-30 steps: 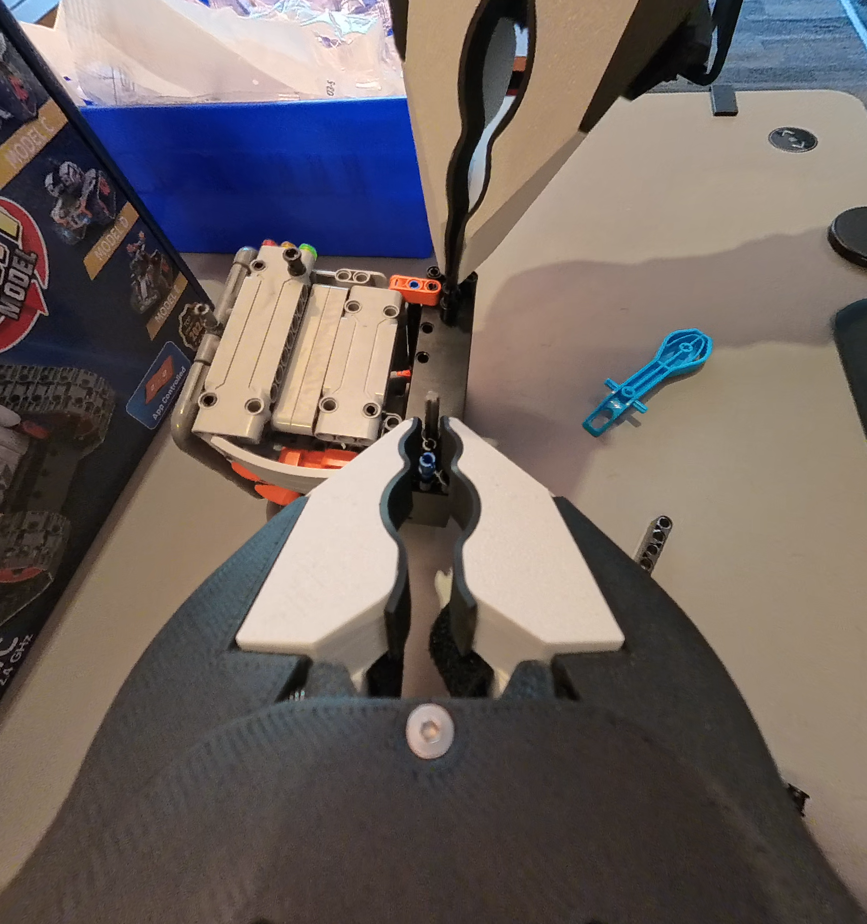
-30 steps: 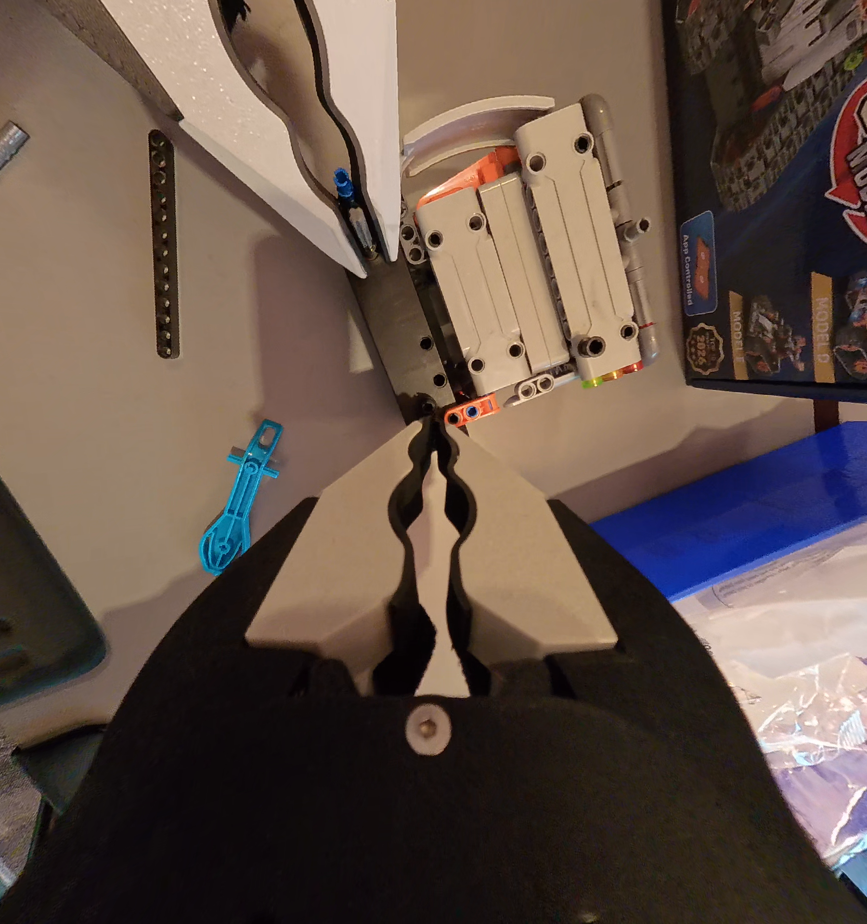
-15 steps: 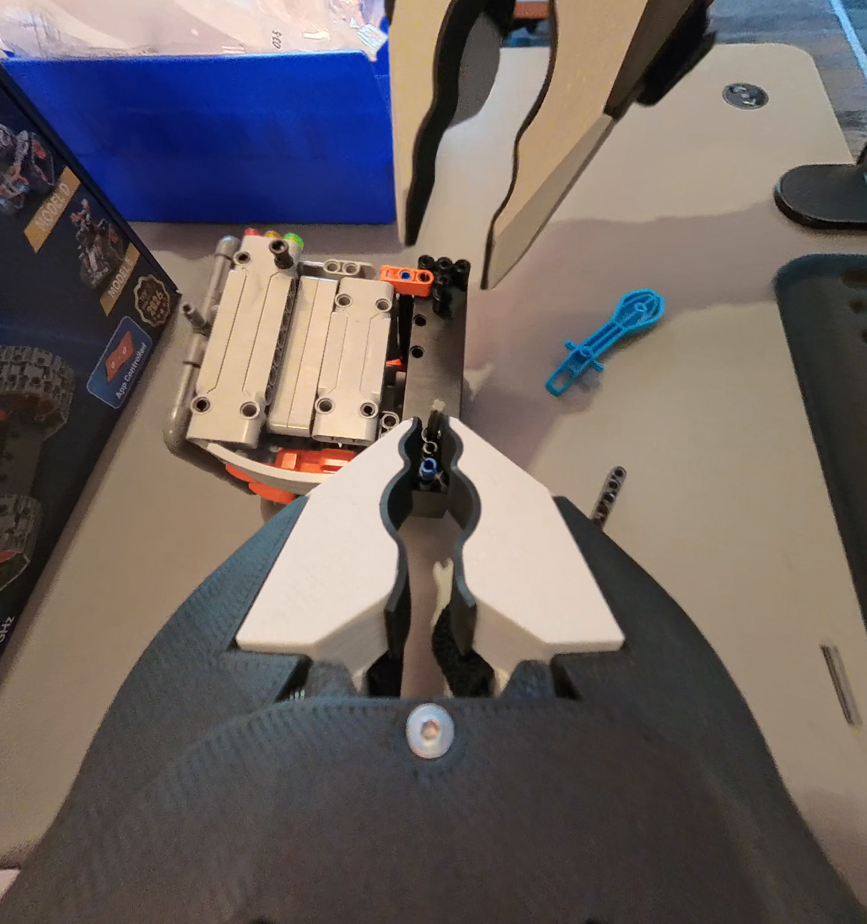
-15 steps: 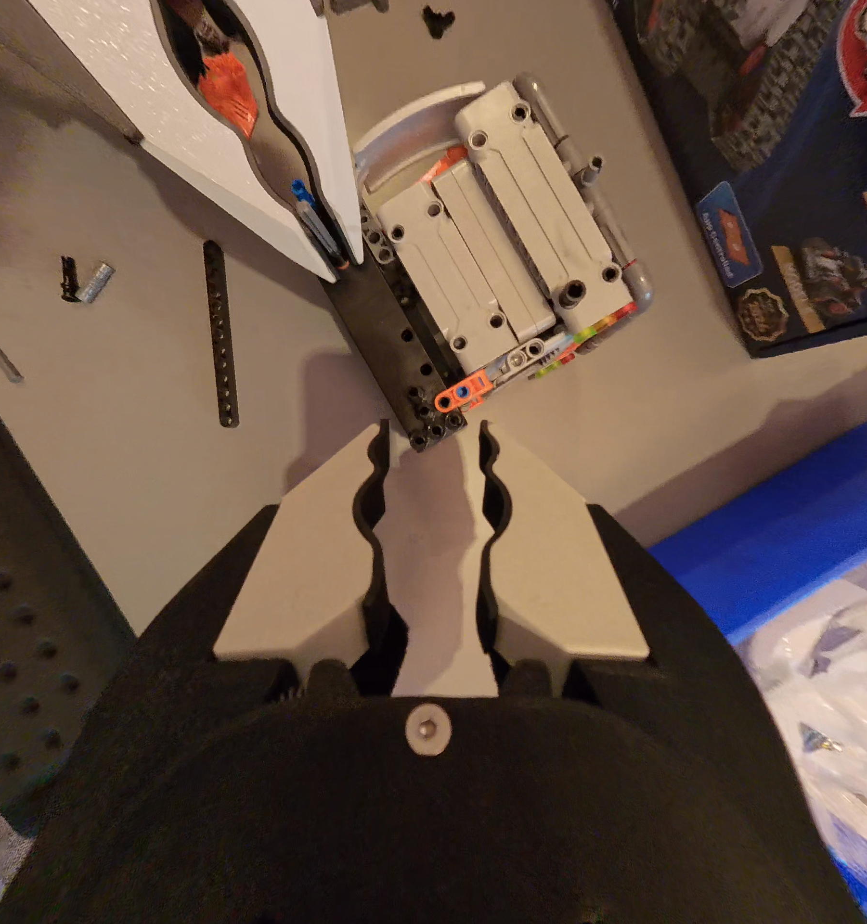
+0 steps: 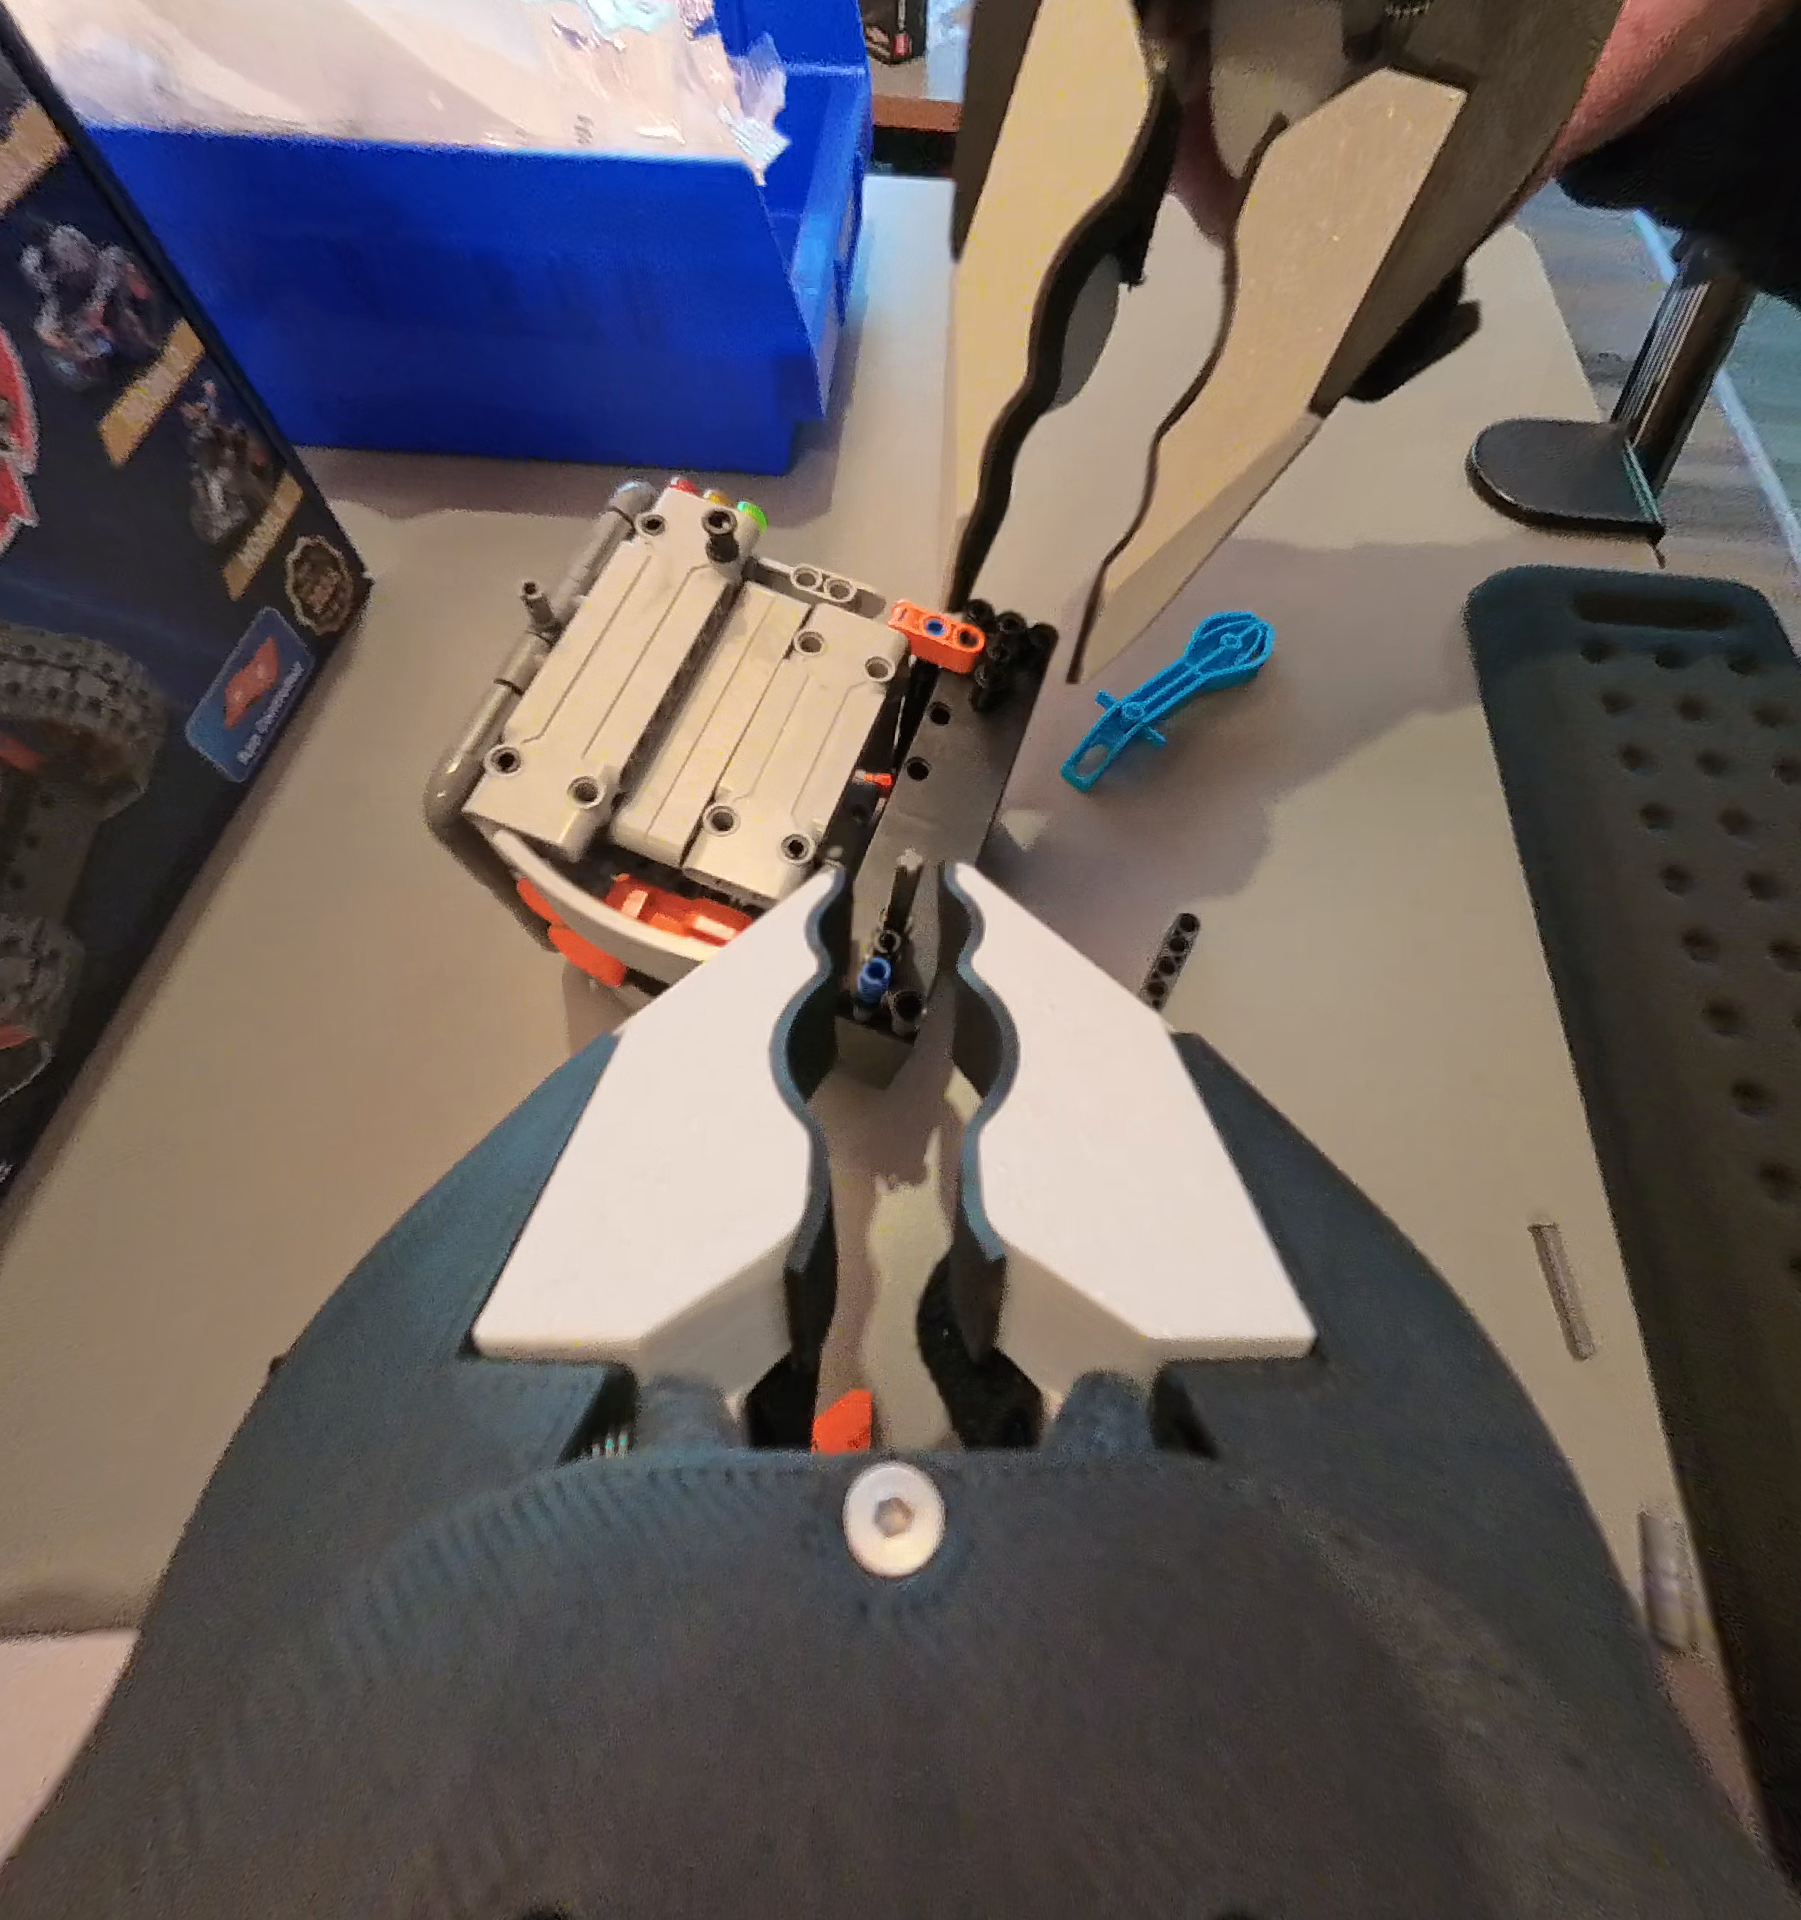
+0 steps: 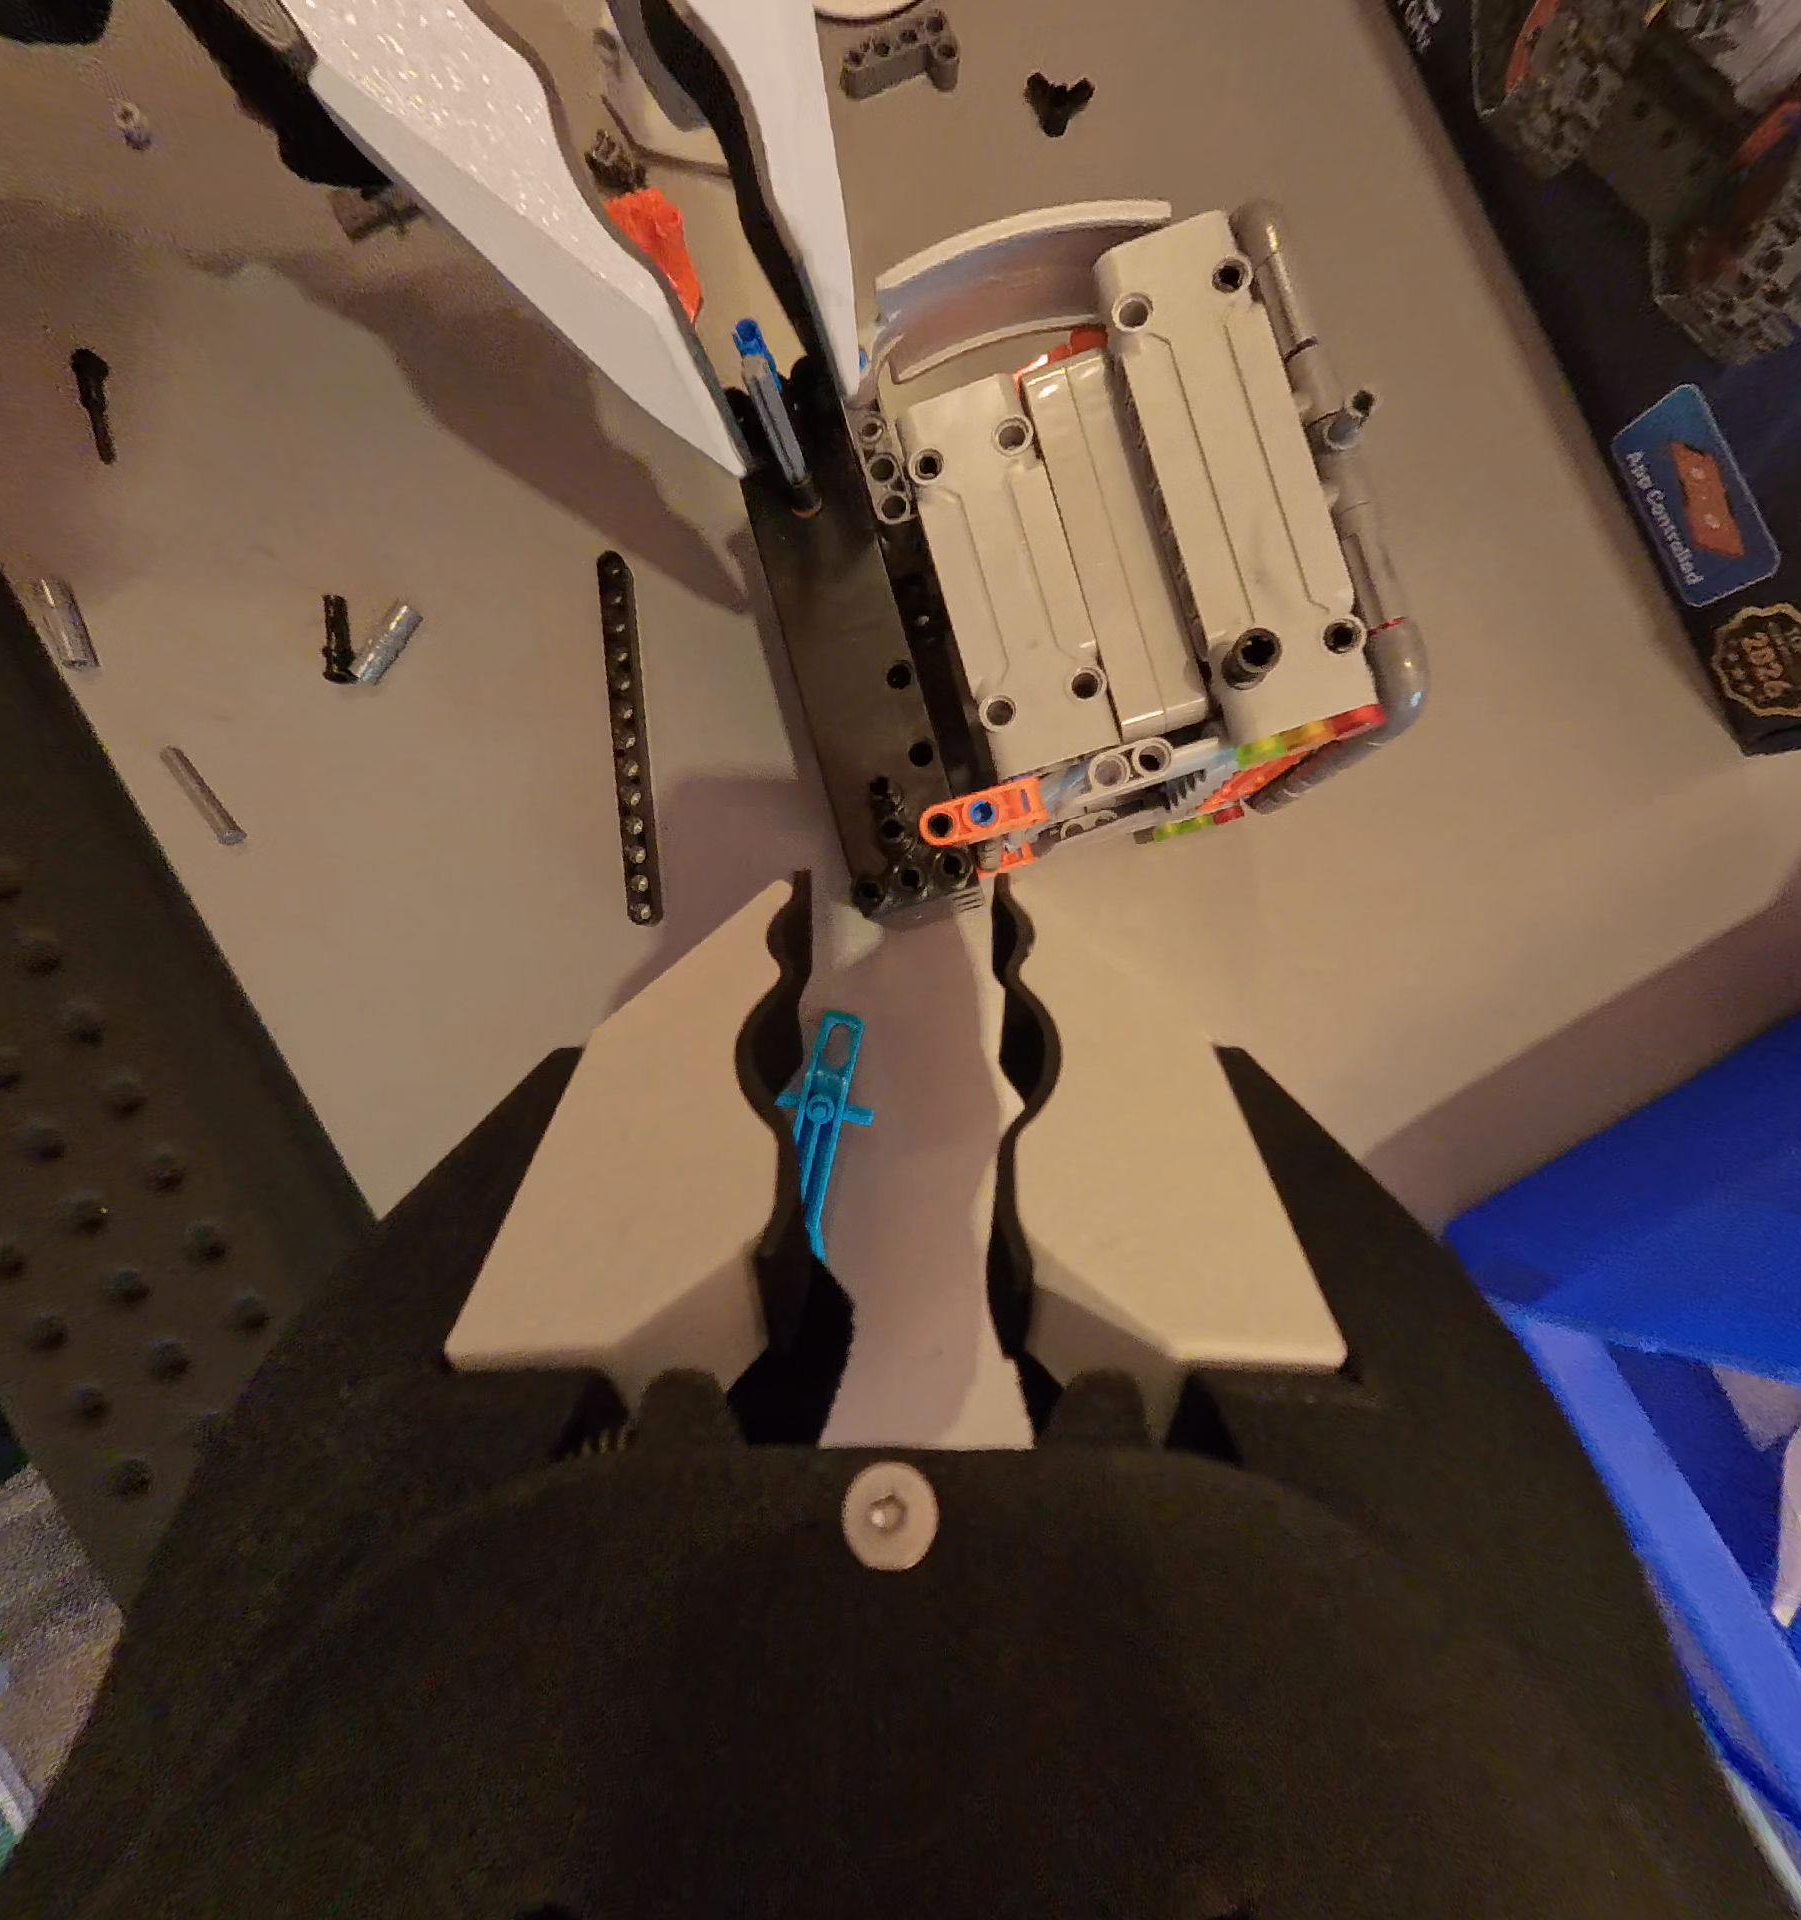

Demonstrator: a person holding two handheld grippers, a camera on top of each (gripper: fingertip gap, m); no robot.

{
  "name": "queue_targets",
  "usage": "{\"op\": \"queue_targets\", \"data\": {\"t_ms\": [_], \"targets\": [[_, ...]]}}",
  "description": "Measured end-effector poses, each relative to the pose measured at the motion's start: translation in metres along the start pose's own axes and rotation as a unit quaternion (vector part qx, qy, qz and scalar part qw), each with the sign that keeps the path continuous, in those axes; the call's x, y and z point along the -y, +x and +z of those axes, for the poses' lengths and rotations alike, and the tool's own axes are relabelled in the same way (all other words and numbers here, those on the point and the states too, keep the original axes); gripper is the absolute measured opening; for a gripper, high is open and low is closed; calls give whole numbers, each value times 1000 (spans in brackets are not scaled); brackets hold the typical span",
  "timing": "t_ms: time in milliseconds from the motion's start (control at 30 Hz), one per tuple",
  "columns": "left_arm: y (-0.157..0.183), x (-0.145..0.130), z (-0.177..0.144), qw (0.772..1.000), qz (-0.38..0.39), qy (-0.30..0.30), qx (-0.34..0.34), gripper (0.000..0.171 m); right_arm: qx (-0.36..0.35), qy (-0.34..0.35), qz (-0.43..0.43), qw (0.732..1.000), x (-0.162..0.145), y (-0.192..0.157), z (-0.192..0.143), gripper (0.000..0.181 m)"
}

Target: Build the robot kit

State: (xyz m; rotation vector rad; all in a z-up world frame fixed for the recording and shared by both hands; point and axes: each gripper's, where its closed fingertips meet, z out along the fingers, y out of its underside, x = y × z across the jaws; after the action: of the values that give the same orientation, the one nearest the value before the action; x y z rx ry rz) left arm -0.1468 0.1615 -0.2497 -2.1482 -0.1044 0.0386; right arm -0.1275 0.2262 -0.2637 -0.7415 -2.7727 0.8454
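Observation:
A grey brick-built model [image 5: 688,707] with a long black beam [image 5: 953,748] along its side sits on the tan table. My left gripper [image 5: 896,883] is shut on the near end of that black beam, where a blue pin [image 5: 875,971] stands. It also shows in the right wrist view [image 6: 792,426]. My right gripper [image 6: 896,894] is open and empty, hovering just off the beam's other end [image 6: 854,665], near a cluster of black pins [image 6: 906,873] and an orange connector [image 6: 984,816]. It also shows in the left wrist view [image 5: 1021,639]. A blue tool [image 6: 823,1122] lies on the table under its fingers.
A blue bin [image 5: 480,301] with plastic bags stands behind the model, and a printed toy box [image 5: 96,675] stands to the left. A black perforated mat [image 5: 1685,935] lies to the right. A loose black beam [image 6: 628,738] and several small pins and grey axles lie scattered. The left gripper's tips are roughly 8 cm from the right gripper's.
My right gripper opened, let go at the far end of the black beam and pulled back and up. My left gripper kept its hold on the beam.

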Motion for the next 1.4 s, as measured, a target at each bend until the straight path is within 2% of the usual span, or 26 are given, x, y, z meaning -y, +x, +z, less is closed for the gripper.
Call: {"op": "queue_targets", "data": {"t_ms": [267, 400, 633, 833, 1100, 1200, 1400], "targets": [[11, -3, -50, 999, -3, 0, 39, 27, -33, 63, 3, 997, 12, -13, -29, 27], [21, -25, -75, 998, -21, -19, 56, 26, -19, 96, -7, 995, 17, -35, -36, 24], [40, -64, -98, 995, -66, -46, 61, 24, 17, 66, -5, 998, -3, -68, -16, 28], [48, -74, -86, 995, -79, -52, 44, 24, 11, 19, -1, 1000, -31, -75, 14, 29], [58, -72, -46, 996, -48, -77, 15, 23, -17, -10, -8, 1000, -38, -72, 54, 23], [63, -72, -42, 996, -48, -78, 12, 22, -14, -12, -19, 1000, -37, -75, 63, 5], [63, -79, -47, 995, -67, -75, 27, 21, -1, 9, -37, 999, -26, -86, 61, 4]]}}
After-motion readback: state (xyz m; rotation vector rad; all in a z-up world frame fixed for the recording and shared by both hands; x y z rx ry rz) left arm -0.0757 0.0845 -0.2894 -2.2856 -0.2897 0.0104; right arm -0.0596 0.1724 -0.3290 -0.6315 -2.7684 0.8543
